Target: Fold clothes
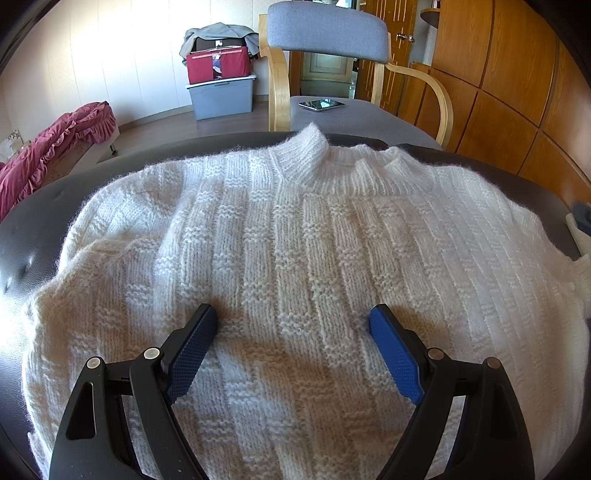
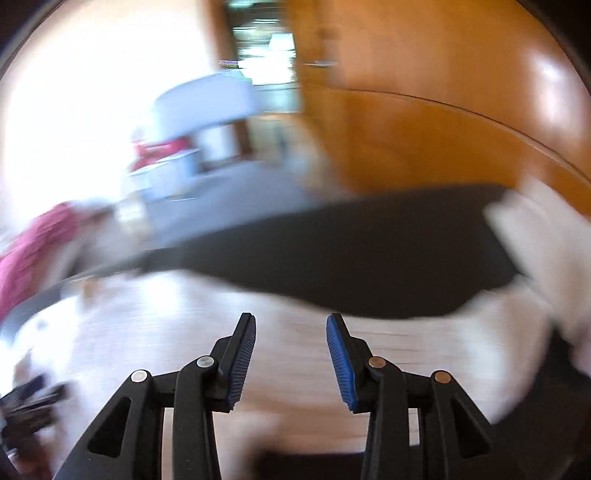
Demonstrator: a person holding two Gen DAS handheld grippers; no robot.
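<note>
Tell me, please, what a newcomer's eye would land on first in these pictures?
A fluffy white knitted sweater fills the left wrist view, spread flat on a dark surface, collar pointing away. The left gripper hangs over it, fingers wide apart. Behind stands a grey-cushioned wooden chair.

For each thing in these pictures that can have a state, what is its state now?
White knit sweater: spread flat on the dark table, not folded.
Left gripper: open, over the sweater.
Right gripper: open, empty, picture blurred.
Tablet: lying flat on the chair seat.
</note>
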